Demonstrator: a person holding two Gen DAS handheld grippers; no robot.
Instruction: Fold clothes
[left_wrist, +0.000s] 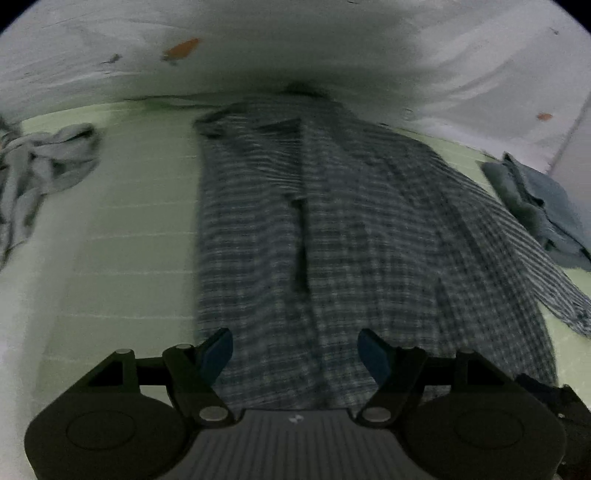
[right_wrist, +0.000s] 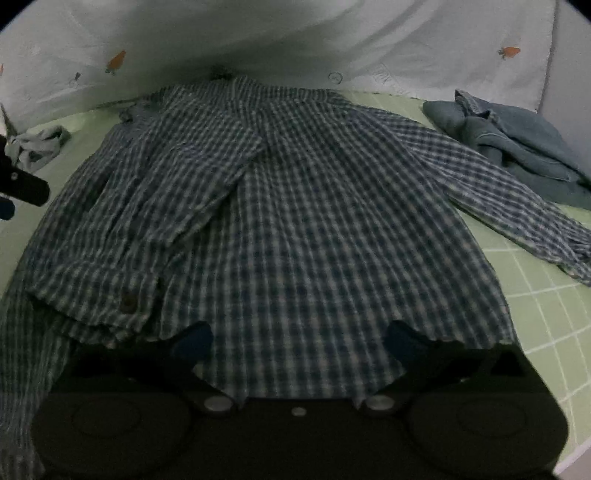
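Left hand-held gripper (left_wrist: 294, 352): jaws standing wide, gripping nothing, hovering over the near hem of the blue-and-white checked cotton shirt (left_wrist: 332, 236).
Right hand-held gripper (right_wrist: 297, 341): jaws spread wide over the hem, nothing clamped between the blue pads.
Shirt: lying flat on the pale green grid-patterned bed sheet (right_wrist: 546, 295), one sleeve folded across its body, the other trailing right.
Edges: crumpled grey cloth (left_wrist: 44, 166) lying left, folded blue denim garment (right_wrist: 517, 147) lying right; bare sheet showing on both sides.
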